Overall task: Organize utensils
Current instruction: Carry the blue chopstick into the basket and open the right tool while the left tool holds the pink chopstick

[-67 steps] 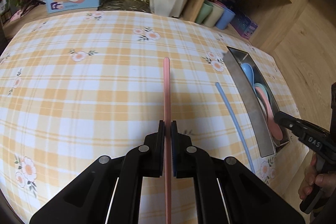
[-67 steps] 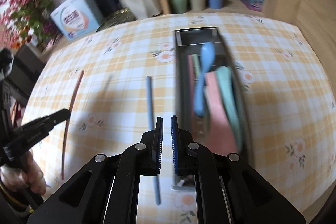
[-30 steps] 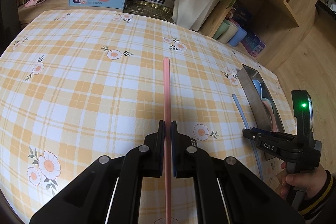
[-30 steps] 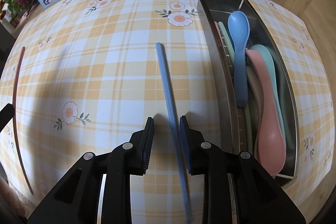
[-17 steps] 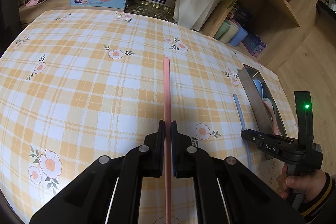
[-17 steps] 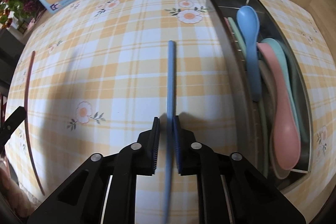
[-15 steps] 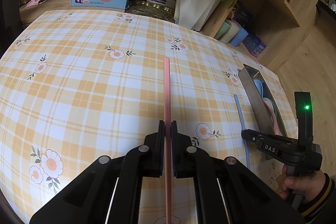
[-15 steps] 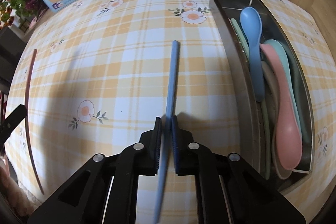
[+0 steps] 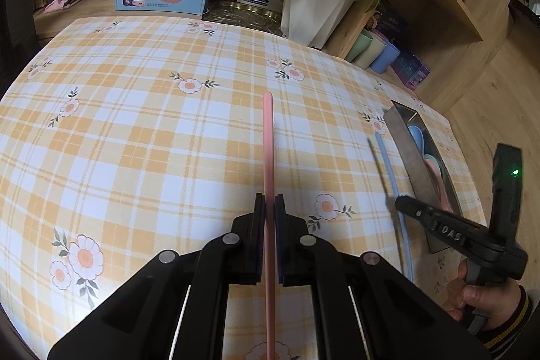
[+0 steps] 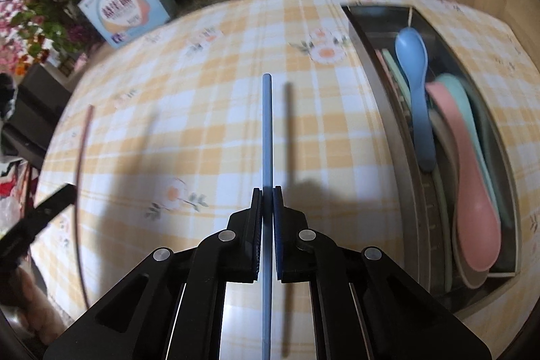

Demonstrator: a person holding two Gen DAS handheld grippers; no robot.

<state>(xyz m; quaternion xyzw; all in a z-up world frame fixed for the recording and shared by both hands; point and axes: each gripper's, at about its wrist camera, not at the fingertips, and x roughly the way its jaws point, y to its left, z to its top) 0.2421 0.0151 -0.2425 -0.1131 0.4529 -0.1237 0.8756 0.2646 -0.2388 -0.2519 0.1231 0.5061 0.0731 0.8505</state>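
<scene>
The left gripper has its fingers closed on a pink chopstick, which runs straight ahead from between them above the checked table. The right gripper has its fingers clamped on a blue chopstick, which also points straight ahead and is lifted off the cloth, its shadow just to the right of it. Further to the right of those fingers lies a metal tray holding a blue spoon, a pink spoon and a green spoon.
</scene>
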